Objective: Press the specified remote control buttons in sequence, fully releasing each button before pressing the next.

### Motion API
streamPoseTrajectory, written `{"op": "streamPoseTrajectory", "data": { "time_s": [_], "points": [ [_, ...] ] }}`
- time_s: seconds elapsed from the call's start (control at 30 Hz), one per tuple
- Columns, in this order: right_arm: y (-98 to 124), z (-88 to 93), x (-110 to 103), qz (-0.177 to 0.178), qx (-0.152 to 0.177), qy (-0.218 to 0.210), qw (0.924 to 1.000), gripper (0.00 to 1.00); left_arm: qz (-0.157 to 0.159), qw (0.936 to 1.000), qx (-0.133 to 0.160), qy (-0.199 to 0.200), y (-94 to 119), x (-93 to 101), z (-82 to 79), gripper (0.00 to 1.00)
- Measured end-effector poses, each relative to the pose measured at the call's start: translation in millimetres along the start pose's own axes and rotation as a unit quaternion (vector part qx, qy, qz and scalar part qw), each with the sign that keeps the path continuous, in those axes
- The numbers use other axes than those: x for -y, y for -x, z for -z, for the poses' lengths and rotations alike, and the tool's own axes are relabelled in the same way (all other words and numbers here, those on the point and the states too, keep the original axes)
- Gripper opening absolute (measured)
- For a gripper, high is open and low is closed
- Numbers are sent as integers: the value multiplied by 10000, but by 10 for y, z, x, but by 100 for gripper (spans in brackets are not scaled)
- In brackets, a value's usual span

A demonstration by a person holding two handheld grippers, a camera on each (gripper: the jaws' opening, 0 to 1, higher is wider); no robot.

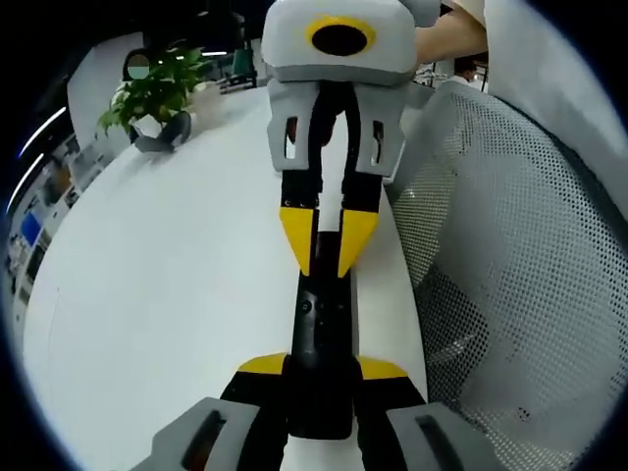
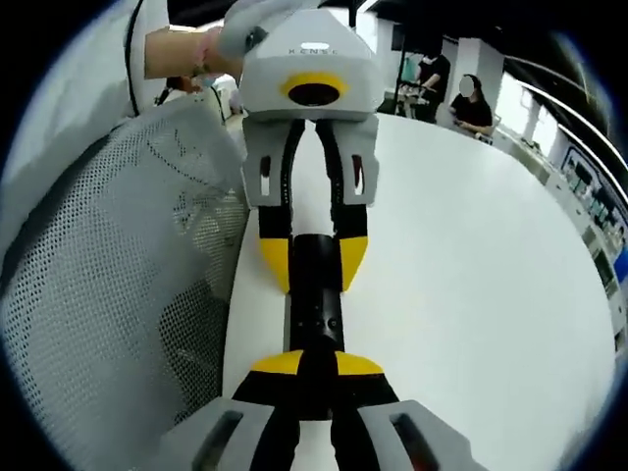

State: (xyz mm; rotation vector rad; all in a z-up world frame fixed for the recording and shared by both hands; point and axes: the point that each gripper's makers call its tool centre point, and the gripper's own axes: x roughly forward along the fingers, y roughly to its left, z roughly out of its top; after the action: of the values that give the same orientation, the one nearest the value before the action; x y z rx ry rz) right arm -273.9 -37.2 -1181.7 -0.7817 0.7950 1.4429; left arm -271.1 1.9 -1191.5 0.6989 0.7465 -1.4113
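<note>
A slim black remote (image 1: 316, 324) lies lengthwise on the white table (image 1: 177, 294), close to its edge. My left gripper (image 1: 322, 363) is shut on the remote's near end, one yellow-tipped jaw on each side. My right gripper (image 1: 325, 273) faces it from the far end, jaws drawn almost together, and its yellow fingertips (image 1: 306, 257) rest on top of the remote. In the right gripper view the remote (image 2: 316, 304) runs from my right gripper (image 2: 319, 355) up to the left gripper (image 2: 316, 265), which clamps its far end. The buttons under the tips are hidden.
A white mesh chair back (image 1: 510, 275) stands right against the table edge (image 2: 235, 294) beside the remote. A potted plant (image 1: 157, 93) and a dark object (image 1: 162, 139) sit at the table's far end. People (image 2: 471, 103) sit beyond the table. A hand (image 2: 182, 49) holds the left gripper.
</note>
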Motion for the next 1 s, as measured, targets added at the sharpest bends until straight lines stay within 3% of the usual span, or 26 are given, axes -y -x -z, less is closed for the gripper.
{"op": "streamPoseTrajectory", "data": {
  "time_s": [0.23, 0.33, 0.37, 0.5, 0.63, 0.77, 0.93, 1.0],
  "points": [
    [-27, 2, 28, -148, -515, -203, 9984, 6, -34, 9996, 267, 67, 0, -5, -5, 24],
    [-14, 19, 33, -176, -473, -335, 9982, 6, -47, 9994, 327, 87, -5, -9, -16, 24],
    [-11, 18, 22, -189, -353, -172, 9991, 6, -54, 9993, 349, 99, -7, -11, -21, 24],
    [9, 14, 21, -178, 101, -275, 9994, 6, -51, 9992, 376, 95, -9, -10, -23, 24],
    [13, 7, 11, -181, 263, -83, 9995, 6, -56, 9991, 414, 115, -8, -10, -16, 24],
    [-1, -16, 0, -203, 202, 363, 9989, 6, -64, 9989, 438, 127, -8, -11, -9, 24],
    [-10, -31, -1, -330, -8, 585, 9977, 6, -71, 9989, 432, 136, -8, -15, 3, 24],
    [-12, -33, 7, -366, -115, 458, 9982, 6, -72, 9989, 435, 139, -7, -16, 4, 24]
  ]
}}
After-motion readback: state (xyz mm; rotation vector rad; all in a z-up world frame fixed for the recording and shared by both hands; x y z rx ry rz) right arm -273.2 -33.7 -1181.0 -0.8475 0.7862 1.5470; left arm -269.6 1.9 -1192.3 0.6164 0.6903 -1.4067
